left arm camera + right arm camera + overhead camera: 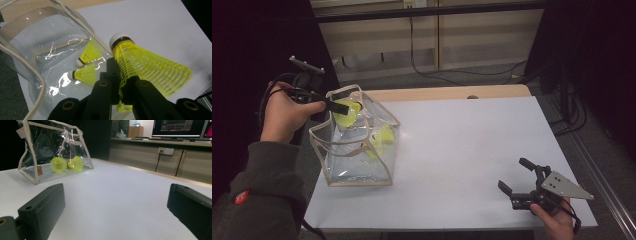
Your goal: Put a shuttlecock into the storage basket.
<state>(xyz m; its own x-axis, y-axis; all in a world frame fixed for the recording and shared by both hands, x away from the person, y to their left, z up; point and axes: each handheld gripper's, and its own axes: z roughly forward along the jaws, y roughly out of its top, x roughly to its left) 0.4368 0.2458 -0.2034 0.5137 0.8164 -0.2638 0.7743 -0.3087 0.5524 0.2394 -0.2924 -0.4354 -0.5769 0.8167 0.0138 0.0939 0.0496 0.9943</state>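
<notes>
White desk [472,150] with a clear bag [357,145] at its left side

Left tongs [343,106] pinch a yellow shuttlecock [145,65] by its skirt above the bag's mouth; it looks light and easily crushed; hold gently; right tongs [517,176] stand wide, holding nothing.

In the left gripper view, the left hand-held gripper [122,82] covers the lower skirt of the yellow shuttlecock [140,65] it clamps, and the bottom edge cuts off the gripper's body. The clear bag [50,40] runs off the left and top edges of that view, and glare on its plastic blurs the two shuttlecocks [86,67] inside. In the high view the right hand [557,222] is cut by the bottom edge; from the right gripper view, the small tag [39,170] on the bag is too small to read.
</notes>
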